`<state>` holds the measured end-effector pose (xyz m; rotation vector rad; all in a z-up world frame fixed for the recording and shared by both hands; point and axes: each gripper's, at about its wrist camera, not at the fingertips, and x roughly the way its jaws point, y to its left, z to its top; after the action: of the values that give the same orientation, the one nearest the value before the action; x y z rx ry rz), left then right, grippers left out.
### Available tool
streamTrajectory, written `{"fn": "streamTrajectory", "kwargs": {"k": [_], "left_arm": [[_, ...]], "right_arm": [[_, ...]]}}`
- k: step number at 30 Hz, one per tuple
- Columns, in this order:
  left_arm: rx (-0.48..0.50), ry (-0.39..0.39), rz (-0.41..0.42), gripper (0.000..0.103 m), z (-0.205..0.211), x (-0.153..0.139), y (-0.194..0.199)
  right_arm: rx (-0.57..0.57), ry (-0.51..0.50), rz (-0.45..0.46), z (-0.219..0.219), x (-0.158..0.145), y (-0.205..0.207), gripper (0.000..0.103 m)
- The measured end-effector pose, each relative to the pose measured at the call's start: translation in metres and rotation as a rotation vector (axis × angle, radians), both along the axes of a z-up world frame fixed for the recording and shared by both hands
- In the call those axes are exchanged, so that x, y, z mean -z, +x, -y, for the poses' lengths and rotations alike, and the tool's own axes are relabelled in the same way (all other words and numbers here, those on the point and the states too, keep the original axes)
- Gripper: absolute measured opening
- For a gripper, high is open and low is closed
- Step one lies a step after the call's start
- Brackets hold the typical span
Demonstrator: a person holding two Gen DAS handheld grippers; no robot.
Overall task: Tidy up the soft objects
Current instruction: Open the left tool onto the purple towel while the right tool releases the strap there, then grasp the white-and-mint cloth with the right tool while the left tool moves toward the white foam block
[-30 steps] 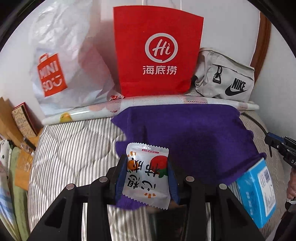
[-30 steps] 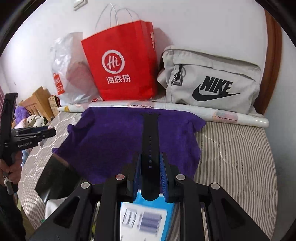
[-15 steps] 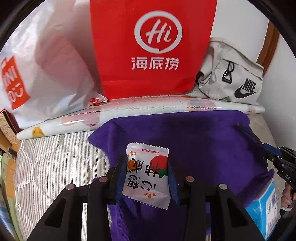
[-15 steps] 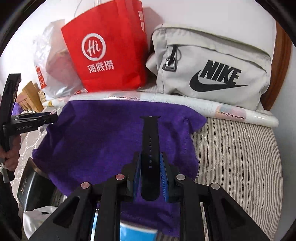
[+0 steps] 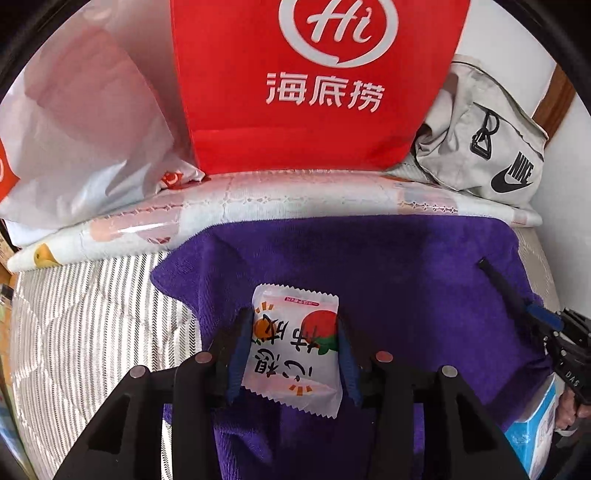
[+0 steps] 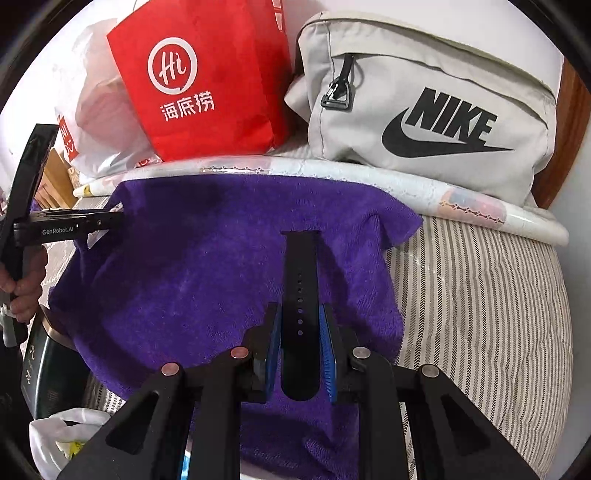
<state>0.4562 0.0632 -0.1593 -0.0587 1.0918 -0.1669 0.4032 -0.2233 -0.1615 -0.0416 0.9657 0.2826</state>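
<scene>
both grippers have dropped toward the purple towel [image 5: 388, 266]; red bag's [image 5: 314, 85] contents hidden.

A bed with a grey-and-white striped quilted cover [image 6: 480, 314] fills the lower ground, and a plain white wall [image 6: 406, 14] rises behind it in even, soft light. At the far right a curved brown wooden headboard [image 6: 569, 129] stands against that wall, and at the far left edge some light wooden furniture [image 6: 55, 173] shows beside the bed.
</scene>
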Motion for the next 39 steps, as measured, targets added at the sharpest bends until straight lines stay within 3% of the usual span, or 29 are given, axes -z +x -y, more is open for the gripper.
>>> {"fn": "streamTrajectory", "kwargs": {"k": [3,5,6,8,19,24,29,39], "left_arm": [[-0.001,-0.012,0.003,0.053,-0.001,-0.001,0.002],[0.0,-0.022,0.0,0.057,-0.001,-0.003,0.003],[0.0,-0.033,-0.002,0.062,-0.002,-0.004,0.002],[0.0,-0.052,-0.01,0.069,-0.003,-0.006,0.001],[0.001,0.019,0.061,0.07,-0.001,-0.045,-0.051],[-0.014,0.012,0.126,0.07,-0.005,-0.07,-0.103],[0.015,-0.046,0.121,0.07,-0.01,-0.084,-0.157],[-0.005,-0.04,0.142,0.07,-0.017,-0.077,-0.245]], "right_arm": [[-0.006,0.005,-0.003,-0.001,0.001,0.0,0.033],[-0.002,-0.003,0.014,-0.002,-0.002,-0.001,0.051],[0.0,-0.003,0.027,-0.001,-0.004,-0.003,0.052],[-0.001,0.005,0.039,-0.001,-0.009,-0.005,0.054],[0.034,0.035,0.127,0.009,-0.05,-0.059,0.058],[0.029,0.045,0.174,0.002,-0.066,-0.104,0.058],[-0.015,0.062,0.19,-0.009,-0.075,-0.155,0.058],[-0.137,0.12,0.163,-0.049,-0.068,-0.233,0.061]]}}
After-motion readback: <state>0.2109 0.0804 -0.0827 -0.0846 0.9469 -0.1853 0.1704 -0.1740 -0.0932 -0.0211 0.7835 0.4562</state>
